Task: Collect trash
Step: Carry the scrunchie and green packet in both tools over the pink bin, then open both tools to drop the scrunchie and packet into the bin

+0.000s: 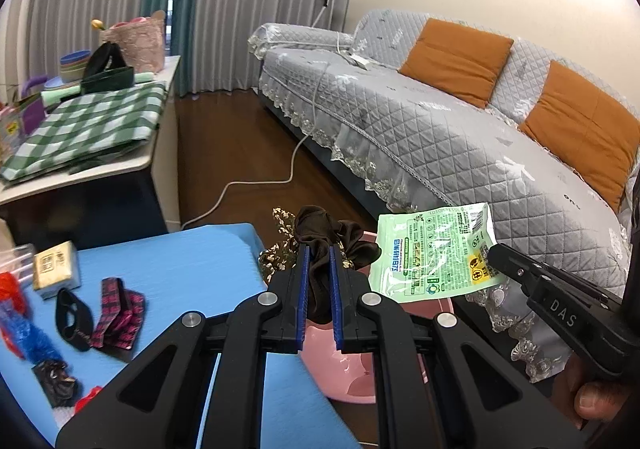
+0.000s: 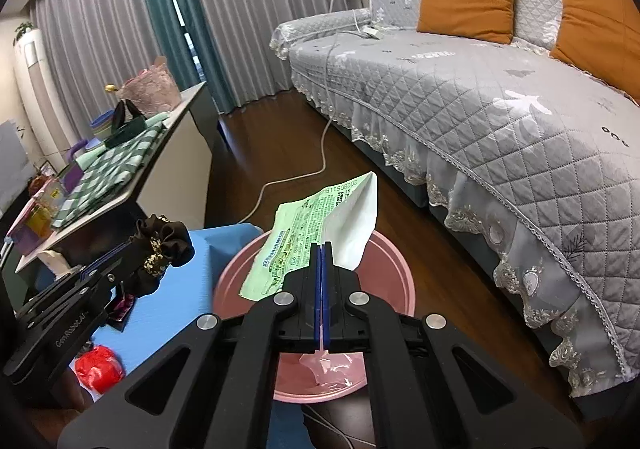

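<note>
Beside the grey sofa, a pink bin sits under both jaws: right gripper pinches a green wrapper, left gripper a brown scrunchie. Centre each above the bin, then release.

Green wrapper, brown scrunchie above pink bin.

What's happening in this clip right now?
A person is clearing trash with two handheld grippers. The left gripper is shut on a dark brown scrunchie, and the right gripper is shut on an empty green packet. Both are held above a pink bin on the floor beside the blue-covered table. Neither item has been dropped in yet, and more small items lie on the table.
</note>
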Tool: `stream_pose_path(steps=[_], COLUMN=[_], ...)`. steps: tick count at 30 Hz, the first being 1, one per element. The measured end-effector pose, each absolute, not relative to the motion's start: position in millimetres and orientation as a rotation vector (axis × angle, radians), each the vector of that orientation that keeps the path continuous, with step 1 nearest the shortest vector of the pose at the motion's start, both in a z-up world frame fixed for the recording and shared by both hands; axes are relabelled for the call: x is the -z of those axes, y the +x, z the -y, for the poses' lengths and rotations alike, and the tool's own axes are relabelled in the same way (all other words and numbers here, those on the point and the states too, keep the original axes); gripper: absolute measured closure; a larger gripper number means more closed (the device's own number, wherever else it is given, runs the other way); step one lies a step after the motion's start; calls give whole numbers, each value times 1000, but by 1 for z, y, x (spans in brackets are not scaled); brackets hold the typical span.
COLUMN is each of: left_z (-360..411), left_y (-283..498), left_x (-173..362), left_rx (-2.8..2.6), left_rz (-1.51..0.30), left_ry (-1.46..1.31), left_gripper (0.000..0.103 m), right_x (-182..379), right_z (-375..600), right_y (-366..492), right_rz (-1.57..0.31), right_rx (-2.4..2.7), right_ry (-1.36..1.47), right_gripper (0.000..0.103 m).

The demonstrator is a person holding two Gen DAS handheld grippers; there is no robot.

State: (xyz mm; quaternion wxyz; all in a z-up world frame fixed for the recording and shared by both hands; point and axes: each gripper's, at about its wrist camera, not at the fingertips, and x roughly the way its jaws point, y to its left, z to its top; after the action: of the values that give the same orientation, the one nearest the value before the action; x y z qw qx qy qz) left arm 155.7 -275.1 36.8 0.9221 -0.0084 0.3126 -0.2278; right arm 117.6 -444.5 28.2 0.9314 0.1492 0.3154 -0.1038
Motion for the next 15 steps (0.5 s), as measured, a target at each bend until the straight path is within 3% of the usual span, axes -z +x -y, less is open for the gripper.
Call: stream_pose_path(steps=[12, 15], left_z=[301, 304], left_y=[165, 166], left_x=[-34, -37], left_rx=[500, 510], left_rz=[-648, -651], left_ry=[4, -1], left_gripper=[93, 83], right_x=[-22, -21], right_z=[456, 455], right_y=[123, 125], right_rz=[-656, -671], right_rx=[232, 235], right_ry=[332, 328], right_gripper=[102, 98])
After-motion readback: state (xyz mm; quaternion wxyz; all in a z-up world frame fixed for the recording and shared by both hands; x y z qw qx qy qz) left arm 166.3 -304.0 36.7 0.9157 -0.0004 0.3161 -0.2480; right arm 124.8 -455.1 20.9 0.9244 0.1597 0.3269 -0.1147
